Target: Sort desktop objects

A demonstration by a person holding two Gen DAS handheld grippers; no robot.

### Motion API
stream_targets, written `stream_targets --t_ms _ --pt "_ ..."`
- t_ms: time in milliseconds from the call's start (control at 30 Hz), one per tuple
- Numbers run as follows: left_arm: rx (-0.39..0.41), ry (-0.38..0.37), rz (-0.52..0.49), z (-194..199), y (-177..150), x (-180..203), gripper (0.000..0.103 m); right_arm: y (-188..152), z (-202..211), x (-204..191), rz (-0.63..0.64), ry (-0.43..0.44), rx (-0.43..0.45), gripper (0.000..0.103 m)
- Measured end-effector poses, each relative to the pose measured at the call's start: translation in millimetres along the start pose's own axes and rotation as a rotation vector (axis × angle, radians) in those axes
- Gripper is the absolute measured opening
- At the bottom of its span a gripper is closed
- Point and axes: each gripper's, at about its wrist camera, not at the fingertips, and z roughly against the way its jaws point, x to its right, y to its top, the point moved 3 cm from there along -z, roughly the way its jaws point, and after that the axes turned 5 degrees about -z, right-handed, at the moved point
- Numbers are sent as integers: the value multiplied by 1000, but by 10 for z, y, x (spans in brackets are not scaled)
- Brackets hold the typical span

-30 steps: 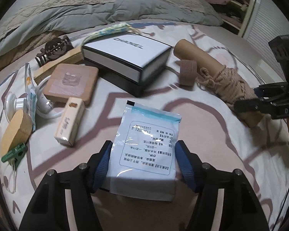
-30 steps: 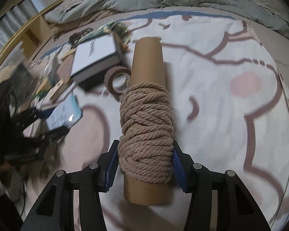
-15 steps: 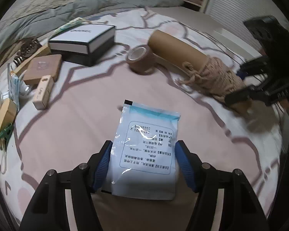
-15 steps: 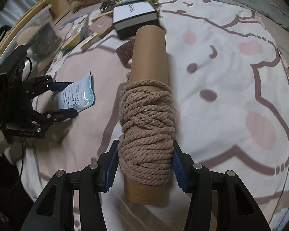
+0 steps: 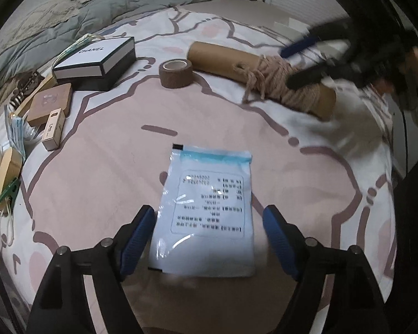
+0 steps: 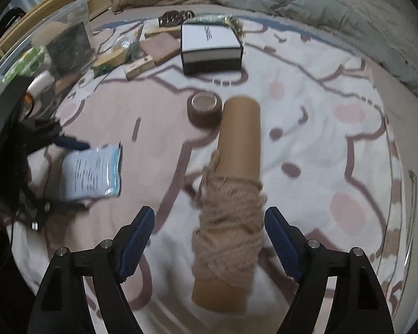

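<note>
Pouch [image 5: 206,211]: light, flat, slippery, lying on bed [image 5: 97,183] between opening left hand-held gripper [image 5: 209,239], untouched. Cardboard tube [image 6: 234,194] with rope: stiff, rolls; between opening right hand-held gripper [image 6: 209,239]. Best taken across middle.

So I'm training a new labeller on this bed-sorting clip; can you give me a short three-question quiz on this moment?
1. True or false: the left gripper clamps the white pouch.
2. What is wound around the cardboard tube?
3. The brown tape roll lies: A) inside the black-and-white box, B) beside the tube's far end, C) on the pouch.

Key: 1 false, its jaws are opening, pads clear; 2 rope; 3 B.
</note>
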Motion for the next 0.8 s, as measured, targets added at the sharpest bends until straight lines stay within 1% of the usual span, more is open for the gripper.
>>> stream_targets --t_ms 67,167,267,367,400,467,500,600,700,767,800 --pt "-7 14 -30 9 -26 22 80 56 -38 -17 0 -11 10 81" --pt "-18 41 -54 40 -76 -3 80 69 -129 -35 2 -31 -9 81" --pt "-36 74 -24 41 -124 -103 86 20 -204 2 25 -68 -23 81" --pt "-32 110 21 64 -158 -237 87 -22 -262 42 26 -95 -17 81" --pt "-29 146 42 77 -172 -307 87 -35 -280 58 26 -101 -12 81" --pt "-26 186 79 84 -183 -420 87 -60 -335 93 14 -98 -12 95" --pt "-27 206 115 82 -190 -503 87 -73 -368 102 5 -93 -17 103" --pt "-37 242 210 72 -201 -708 87 -114 -472 108 -3 -86 -49 103" --pt "-31 243 242 92 -205 -791 87 -157 -539 126 -14 -71 -55 103" --pt "-21 223 238 129 -212 -795 87 -171 -537 167 -36 -45 -48 103" --pt "-8 199 235 155 -213 -787 87 -177 -539 183 -44 -37 -45 103"
